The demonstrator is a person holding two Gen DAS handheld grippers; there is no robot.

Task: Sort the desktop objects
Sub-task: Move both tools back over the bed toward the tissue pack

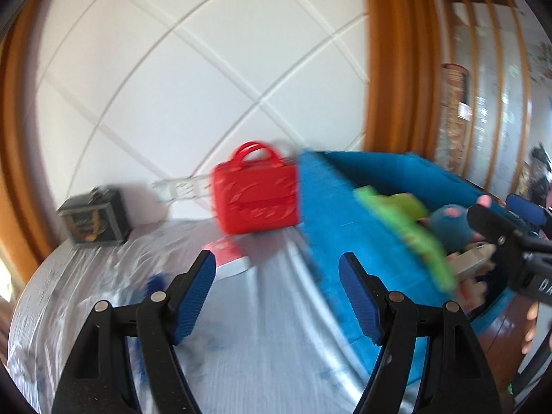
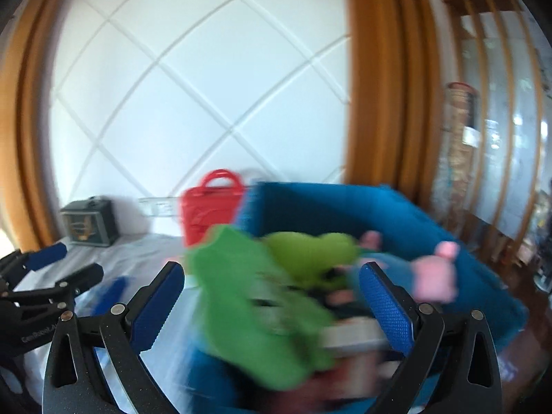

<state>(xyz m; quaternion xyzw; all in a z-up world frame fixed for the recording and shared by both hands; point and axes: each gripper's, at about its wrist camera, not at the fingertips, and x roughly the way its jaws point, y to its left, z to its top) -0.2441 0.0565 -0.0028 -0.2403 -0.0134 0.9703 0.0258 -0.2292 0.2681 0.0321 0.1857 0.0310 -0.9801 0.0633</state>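
A blue fabric bin (image 1: 331, 227) stands at the table's right side, holding a green plush toy (image 1: 407, 234) and a blue plush with pink ears (image 1: 452, 220). My left gripper (image 1: 277, 293) is open and empty over the table (image 1: 241, 345), just left of the bin. My right gripper (image 2: 272, 300) is open over the bin (image 2: 396, 220), with the blurred green plush (image 2: 255, 303) between and beyond its fingers; I cannot tell if they touch. It also shows at the right in the left wrist view (image 1: 510, 238).
A red toy handbag (image 1: 255, 196) stands behind the bin's left side by the white wall. A dark box (image 1: 93, 219) sits at the far left. A red-and-white flat item (image 1: 229, 255) and a small blue object (image 1: 155, 283) lie on the plastic-covered table.
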